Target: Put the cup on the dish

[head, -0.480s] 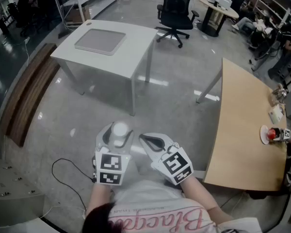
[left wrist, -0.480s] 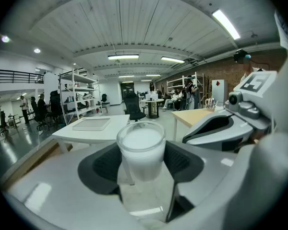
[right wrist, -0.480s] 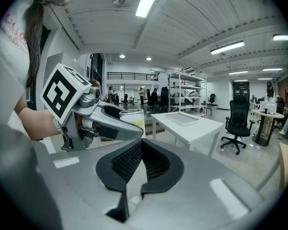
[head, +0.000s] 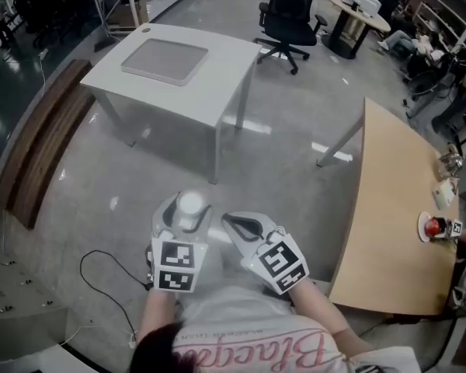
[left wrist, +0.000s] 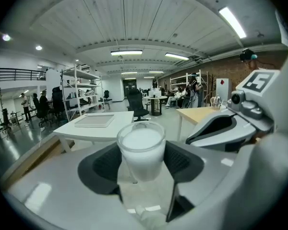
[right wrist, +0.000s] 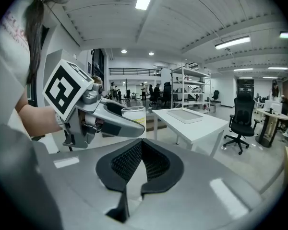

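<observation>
A white cup [head: 191, 202] stands upright between the jaws of my left gripper [head: 188, 206], held low in front of the person over the grey floor. In the left gripper view the pads press on both sides of the cup [left wrist: 142, 150]. My right gripper [head: 228, 221] is beside it to the right, shut with nothing in it; its pads meet at the tips [right wrist: 141, 141]. The right gripper view also shows the cup [right wrist: 133, 113]. A small white dish [head: 424, 231] with something red on it lies far right on the wooden table [head: 388, 208].
A white table [head: 202, 84] bearing a grey tray [head: 165, 59] stands ahead. A black office chair [head: 289, 18] is beyond it. A wooden bench [head: 39, 162] runs along the left. A black cable [head: 109, 274] lies on the floor by the person's feet.
Both grippers keep their place and the cup stays gripped. The head view has shifted a little, so the tables sit slightly lower in the picture.
</observation>
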Motion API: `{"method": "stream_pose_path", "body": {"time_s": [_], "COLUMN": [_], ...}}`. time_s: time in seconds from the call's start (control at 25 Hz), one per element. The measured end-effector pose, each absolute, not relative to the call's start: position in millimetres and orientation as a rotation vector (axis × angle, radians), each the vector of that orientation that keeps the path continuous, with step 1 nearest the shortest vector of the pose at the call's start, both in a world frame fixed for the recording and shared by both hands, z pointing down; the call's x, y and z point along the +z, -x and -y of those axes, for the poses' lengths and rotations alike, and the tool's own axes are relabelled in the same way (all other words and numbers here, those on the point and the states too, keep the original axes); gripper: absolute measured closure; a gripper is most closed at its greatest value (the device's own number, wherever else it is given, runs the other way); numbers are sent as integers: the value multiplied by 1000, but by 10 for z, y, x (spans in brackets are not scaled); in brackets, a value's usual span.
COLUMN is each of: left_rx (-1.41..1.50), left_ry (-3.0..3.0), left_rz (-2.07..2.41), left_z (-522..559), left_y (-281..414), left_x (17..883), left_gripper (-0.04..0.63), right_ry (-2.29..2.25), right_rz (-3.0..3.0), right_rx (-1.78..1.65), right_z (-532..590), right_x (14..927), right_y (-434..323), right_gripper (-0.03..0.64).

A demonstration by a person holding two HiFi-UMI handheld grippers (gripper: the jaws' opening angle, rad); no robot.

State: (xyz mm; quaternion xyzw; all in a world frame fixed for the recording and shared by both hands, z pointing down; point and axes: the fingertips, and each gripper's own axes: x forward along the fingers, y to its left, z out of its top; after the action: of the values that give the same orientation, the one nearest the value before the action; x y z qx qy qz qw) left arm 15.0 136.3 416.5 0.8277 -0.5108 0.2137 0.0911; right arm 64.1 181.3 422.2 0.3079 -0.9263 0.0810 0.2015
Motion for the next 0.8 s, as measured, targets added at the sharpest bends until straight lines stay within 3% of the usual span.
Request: {"method": "stream_pose_path", "body": {"time_s": [0.8], "left_rx": [644], "left_ry": [-2497], "left_rz": [1495], "left_z": [92], "left_y": [287], "left_x": [4107], "left_gripper": [330], "right_ry": [-919], "right_rz": [2592], "right_rx": [330], "right_z": [-298], "right_x": [4228], "right_y": [-209], "right_gripper": [615]}}
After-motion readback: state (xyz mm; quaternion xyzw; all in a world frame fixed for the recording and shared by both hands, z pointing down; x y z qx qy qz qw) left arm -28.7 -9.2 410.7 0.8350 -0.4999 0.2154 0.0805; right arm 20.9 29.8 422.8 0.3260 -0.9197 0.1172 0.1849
